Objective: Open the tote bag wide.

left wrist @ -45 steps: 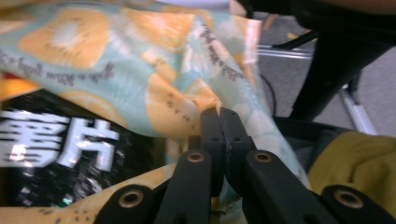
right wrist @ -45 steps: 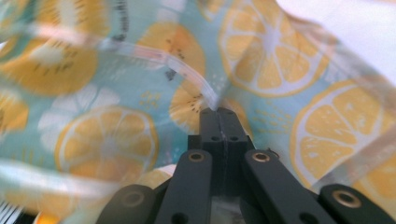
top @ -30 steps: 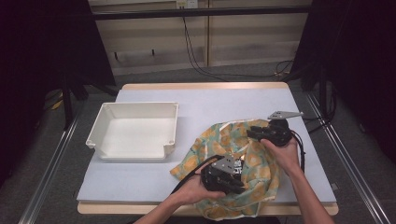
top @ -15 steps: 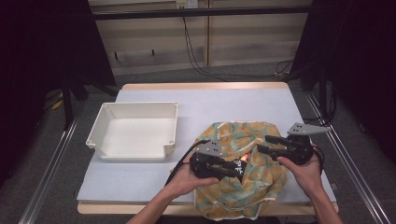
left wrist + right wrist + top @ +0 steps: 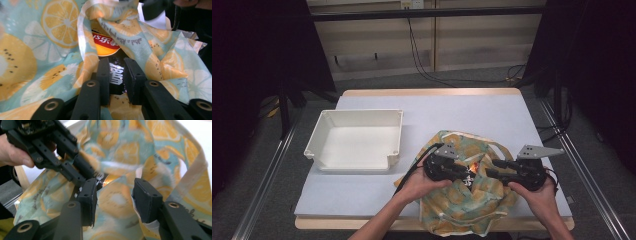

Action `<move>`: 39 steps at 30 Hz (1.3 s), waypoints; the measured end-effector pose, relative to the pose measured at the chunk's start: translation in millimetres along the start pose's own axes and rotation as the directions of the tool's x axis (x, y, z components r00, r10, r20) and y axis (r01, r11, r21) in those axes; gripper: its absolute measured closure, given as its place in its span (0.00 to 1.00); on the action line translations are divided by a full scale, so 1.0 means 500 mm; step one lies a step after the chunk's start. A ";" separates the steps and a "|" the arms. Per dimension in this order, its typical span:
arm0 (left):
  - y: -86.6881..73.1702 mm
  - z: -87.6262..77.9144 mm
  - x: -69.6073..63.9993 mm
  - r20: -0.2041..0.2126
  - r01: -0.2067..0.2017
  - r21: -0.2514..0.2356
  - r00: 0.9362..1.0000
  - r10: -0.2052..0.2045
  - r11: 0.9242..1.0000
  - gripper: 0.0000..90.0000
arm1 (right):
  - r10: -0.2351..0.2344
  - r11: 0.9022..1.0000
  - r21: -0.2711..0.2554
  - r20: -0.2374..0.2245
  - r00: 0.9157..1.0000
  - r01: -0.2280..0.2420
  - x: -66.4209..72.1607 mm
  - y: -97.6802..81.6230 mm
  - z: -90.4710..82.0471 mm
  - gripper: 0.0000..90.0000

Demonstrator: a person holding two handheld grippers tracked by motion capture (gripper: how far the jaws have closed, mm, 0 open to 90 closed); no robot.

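A cloth bag (image 5: pixel 462 205) printed with citrus slices lies rumpled at the table's near right. Inside its mouth sits a chip packet (image 5: pixel 105 43), orange and red with a black end. My left gripper (image 5: pixel 467 172) reaches in from the left. Its narrow jaws (image 5: pixel 117 62) hold the packet's black end between the pads and have just eased open slightly. My right gripper (image 5: pixel 492 168) faces it from the right. Its jaws (image 5: pixel 115 186) stand wide around a fold of the bag's rim (image 5: pixel 117 197) and have just been closing. The left gripper's fingers (image 5: pixel 77 166) show in the right gripper view.
A white, empty plastic tray (image 5: pixel 358 116) stands at the left of the pale table (image 5: pixel 472 112). The table's wooden front edge (image 5: pixel 362 223) is close below the bag. Cables trail from both grippers, and dark floor surrounds the table.
My right hand has moved right and nearer to the person, to the bag's right side. The left hand has shifted away from the front edge. The bag's mouth has been pulled apart.
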State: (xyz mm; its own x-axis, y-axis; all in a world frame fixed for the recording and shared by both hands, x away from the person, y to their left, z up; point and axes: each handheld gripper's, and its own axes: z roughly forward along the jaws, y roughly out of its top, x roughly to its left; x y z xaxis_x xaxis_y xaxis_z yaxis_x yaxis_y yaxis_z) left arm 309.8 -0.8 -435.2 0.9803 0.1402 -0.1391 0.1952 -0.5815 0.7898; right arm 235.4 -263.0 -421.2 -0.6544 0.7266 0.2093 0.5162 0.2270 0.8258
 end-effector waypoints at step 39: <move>-0.018 -0.042 -0.012 0.019 -0.004 0.018 1.000 0.004 1.000 0.73 | -0.048 0.985 -0.163 0.020 0.999 0.051 0.000 0.087 -0.034 0.59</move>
State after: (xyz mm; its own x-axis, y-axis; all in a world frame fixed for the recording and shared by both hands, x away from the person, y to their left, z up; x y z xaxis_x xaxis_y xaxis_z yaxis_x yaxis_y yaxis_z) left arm 301.4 20.3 -428.8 0.9815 0.1228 -0.1471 0.1915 -0.5963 0.7796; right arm 248.5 -264.0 -376.3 -0.6674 0.7276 0.1589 0.3853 0.1547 0.9098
